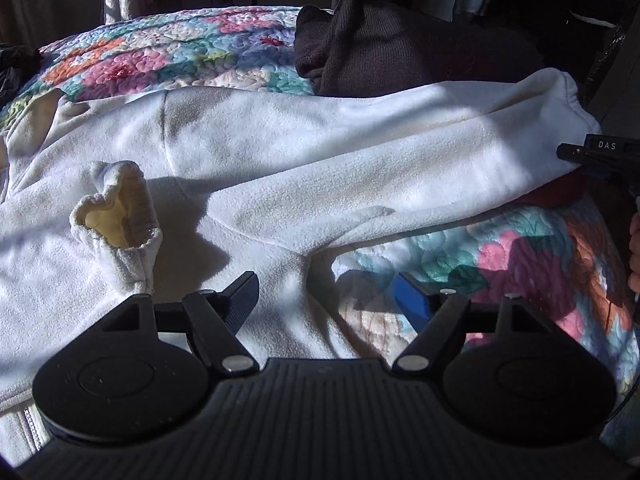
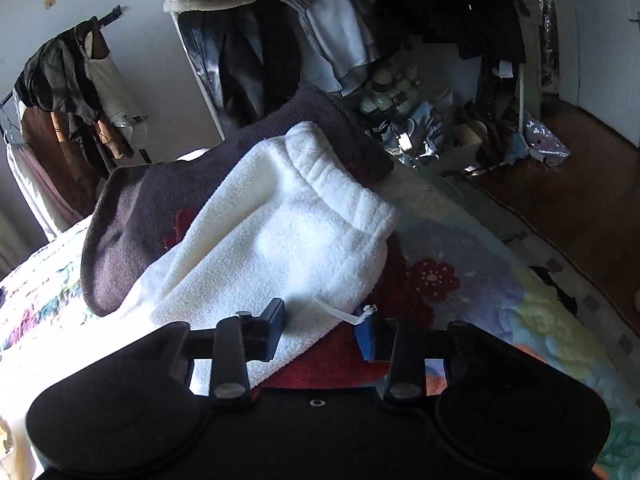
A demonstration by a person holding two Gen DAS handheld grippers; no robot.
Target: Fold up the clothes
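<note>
L gripper [image 1: 326, 294] sits low over the white fleece jacket [image 1: 256, 152], fingers spread wide, nothing between them; one finger above the fleece hem, the other above the floral quilt [image 1: 532, 256]. Jacket lies spread across the quilt w/ one sleeve cuff [image 1: 118, 216] folded back onto the body, opening up. Other sleeve [image 2: 280, 232] stretches out to the R side, draped over a dark purple garment [image 2: 132, 220] and a red cloth [image 2: 328, 364]. R gripper [image 2: 322, 330] has fingers apart, straddling that sleeve's edge near the cuff; can't tell if pads touch it. Beyond: hanging clothes [image 2: 248, 52], wood floor [image 2: 580, 184].
</note>
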